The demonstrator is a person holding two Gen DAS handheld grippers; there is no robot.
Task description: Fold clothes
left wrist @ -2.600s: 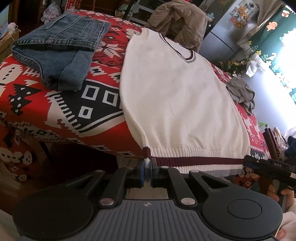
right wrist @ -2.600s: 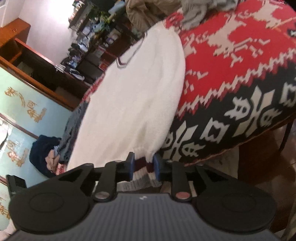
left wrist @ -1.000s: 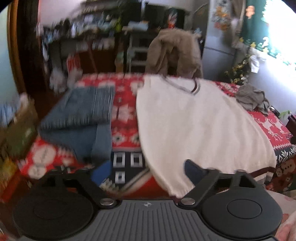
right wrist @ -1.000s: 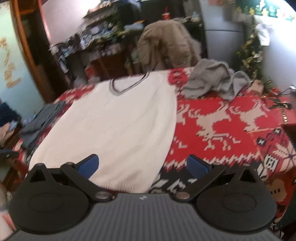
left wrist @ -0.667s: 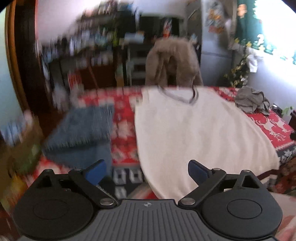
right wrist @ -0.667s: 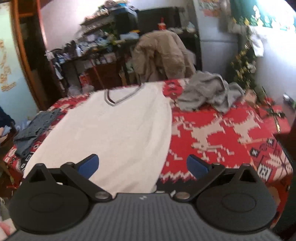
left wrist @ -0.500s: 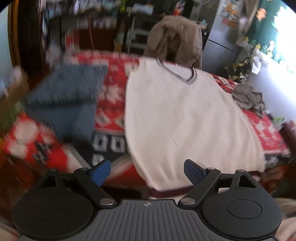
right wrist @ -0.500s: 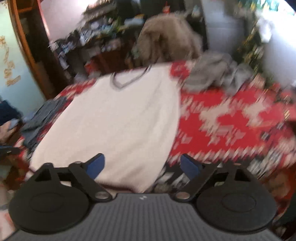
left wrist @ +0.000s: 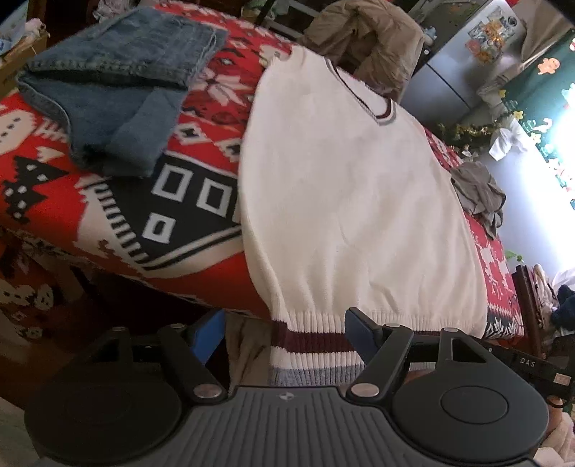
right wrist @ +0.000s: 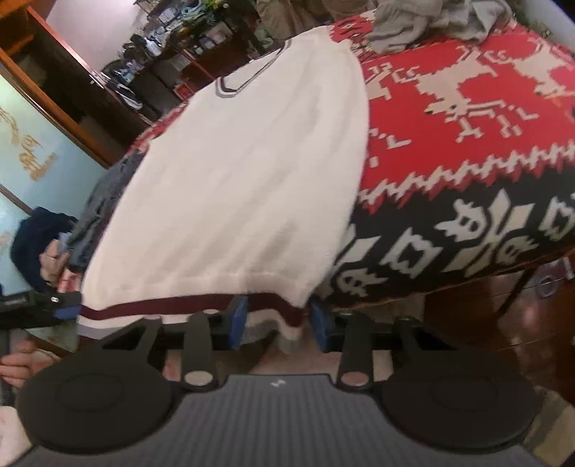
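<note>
Hanging between each open gripper [left wrist: 284, 336] [right wrist: 278, 321], white sweater [left wrist: 352, 194] hem

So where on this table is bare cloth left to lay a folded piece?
Widest bare tablecloth lies right of the sweater, below the grey heap. A narrower strip runs between sweater and jeans. The left side is crowded by the jeans; both open grippers flank the hem.

Sweater [right wrist: 244, 186] edges blurred; folded jeans [right wrist: 97, 212] mostly hidden behind it
</note>
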